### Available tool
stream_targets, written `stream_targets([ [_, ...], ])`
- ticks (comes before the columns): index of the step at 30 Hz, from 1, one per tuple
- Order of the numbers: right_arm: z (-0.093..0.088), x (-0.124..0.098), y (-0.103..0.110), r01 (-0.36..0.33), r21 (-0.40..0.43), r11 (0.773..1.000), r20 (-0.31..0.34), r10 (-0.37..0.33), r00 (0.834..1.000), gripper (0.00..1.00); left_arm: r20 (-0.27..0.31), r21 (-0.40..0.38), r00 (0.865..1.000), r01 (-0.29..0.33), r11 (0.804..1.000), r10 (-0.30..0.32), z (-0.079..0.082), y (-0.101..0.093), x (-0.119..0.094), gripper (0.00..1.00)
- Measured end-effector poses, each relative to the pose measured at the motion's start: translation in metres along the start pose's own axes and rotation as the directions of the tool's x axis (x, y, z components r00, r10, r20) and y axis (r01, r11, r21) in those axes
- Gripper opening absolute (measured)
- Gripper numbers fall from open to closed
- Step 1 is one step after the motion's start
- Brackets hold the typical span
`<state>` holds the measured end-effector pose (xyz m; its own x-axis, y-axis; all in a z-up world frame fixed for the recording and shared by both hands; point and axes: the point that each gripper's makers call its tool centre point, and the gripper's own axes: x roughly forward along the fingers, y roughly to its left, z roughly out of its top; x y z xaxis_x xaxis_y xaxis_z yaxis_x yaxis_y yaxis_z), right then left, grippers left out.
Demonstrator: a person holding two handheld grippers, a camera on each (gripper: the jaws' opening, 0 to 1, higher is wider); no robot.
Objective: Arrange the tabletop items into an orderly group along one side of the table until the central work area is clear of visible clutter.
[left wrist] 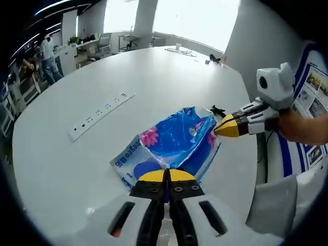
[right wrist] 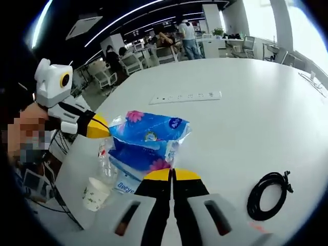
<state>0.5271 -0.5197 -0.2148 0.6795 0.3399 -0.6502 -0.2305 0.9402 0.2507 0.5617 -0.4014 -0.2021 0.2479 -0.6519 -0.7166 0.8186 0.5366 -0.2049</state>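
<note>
Two hand-held grippers pinch one tissue pack

Both jaws closed, the left hand-held gripper [left wrist: 166,177] and right hand-held gripper [right wrist: 172,176] clamp opposite ends of the blue tissue pack [left wrist: 174,141] above the white surface [left wrist: 77,164], near a paper cup [right wrist: 96,193] and coiled black cable [right wrist: 267,195].

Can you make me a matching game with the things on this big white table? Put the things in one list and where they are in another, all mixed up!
Things:
1. blue flowered plastic tissue pack
2. coiled black cable
3. white paper cup
4. long white power strip

Places or states:
A. lying flat beyond the pack
B. pinched by both grippers
C. standing beside a clear plastic bottle
D. lying alone to the right gripper's right

Pairs: 1-B, 2-D, 3-C, 4-A
</note>
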Motion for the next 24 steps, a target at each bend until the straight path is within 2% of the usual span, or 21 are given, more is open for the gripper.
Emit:
stream_targets([
  [9, 0.022, -0.032, -0.034, 0.018, -0.028, 0.999, 0.045, -0.017, 0.999, 0.00, 0.046, -0.046, 0.999, 0.003, 0.999, -0.001, 0.030, -0.034, 0.009, 0.00],
  [20, 0.042, -0.079, -0.081, 0.052, -0.039, 0.998, 0.096, -0.048, 0.994, 0.00, 0.099, -0.040, 0.995, 0.019, 0.999, -0.015, 0.076, -0.080, 0.028, 0.00],
  [24, 0.052, -0.093, -0.101, 0.061, -0.042, 0.997, 0.115, -0.056, 0.992, 0.00, 0.110, -0.048, 0.994, 0.032, 0.998, -0.026, 0.090, -0.096, 0.041, 0.00],
])
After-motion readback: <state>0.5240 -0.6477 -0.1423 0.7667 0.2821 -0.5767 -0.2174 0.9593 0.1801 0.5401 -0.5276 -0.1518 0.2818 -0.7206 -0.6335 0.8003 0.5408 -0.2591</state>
